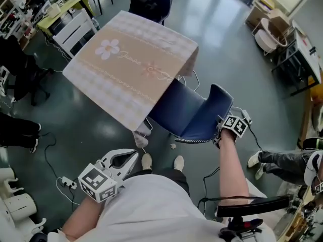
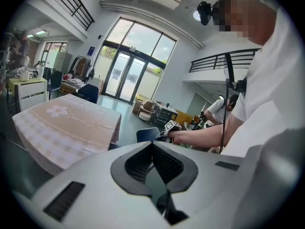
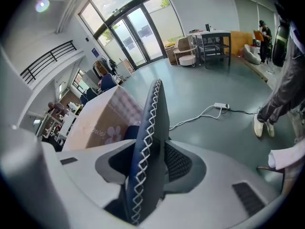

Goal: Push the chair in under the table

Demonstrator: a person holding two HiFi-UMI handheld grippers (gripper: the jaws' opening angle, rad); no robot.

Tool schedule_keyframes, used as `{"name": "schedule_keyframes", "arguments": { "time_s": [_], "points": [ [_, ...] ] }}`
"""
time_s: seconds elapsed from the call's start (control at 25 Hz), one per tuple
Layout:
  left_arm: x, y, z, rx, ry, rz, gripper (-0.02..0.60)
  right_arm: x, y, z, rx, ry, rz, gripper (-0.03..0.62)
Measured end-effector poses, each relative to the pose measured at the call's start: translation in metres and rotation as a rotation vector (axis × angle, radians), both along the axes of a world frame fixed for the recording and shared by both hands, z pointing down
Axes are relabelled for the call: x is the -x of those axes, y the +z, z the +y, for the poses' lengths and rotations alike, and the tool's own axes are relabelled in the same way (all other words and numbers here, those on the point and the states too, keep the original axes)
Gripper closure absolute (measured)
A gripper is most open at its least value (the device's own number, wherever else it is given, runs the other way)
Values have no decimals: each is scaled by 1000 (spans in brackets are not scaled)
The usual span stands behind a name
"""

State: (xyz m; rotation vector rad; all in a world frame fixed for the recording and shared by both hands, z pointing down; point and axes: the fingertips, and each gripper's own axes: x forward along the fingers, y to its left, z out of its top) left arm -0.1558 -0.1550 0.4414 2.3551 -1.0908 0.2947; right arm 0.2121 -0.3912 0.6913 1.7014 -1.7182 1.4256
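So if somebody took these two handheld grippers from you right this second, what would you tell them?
Left gripper: shut, empty, held low by the body, away from the chair.
Right gripper: jaws open astride the top edge of the backrest, not clamping it.
Blue chair: its front edge is under the cloth-covered table; most of it sticks out.
Done: chair partly in.
Left: push on the backrest until the chair is under the table.
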Motion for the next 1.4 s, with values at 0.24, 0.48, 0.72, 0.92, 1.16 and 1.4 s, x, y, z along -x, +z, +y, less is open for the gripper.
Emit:
{"name": "schedule_keyframes", "arguments": {
  "time_s": [0.24, 0.48, 0.72, 0.92, 1.16, 1.4],
  "points": [
    [1, -7, 8, -32, 73, 29, 571, -4, -56, 27, -103, -27, 72, 418],
    [-7, -4, 17, -50, 186, 76, 571, 23, -118, 92, -205, -174, 143, 441],
    [-35, -6, 29, -57, 286, 72, 571, 67, -161, 179, -262, -376, 199, 580],
    [-67, -9, 50, -68, 285, 63, 571, 96, -176, 237, -331, -529, 187, 580],
    [-121, -16, 87, -83, 284, 39, 571, 99, -200, 299, -447, -694, 192, 580],
    [-157, -11, 140, -65, 218, 23, 571, 73, -200, 356, -501, -745, 132, 580]
  ]
}}
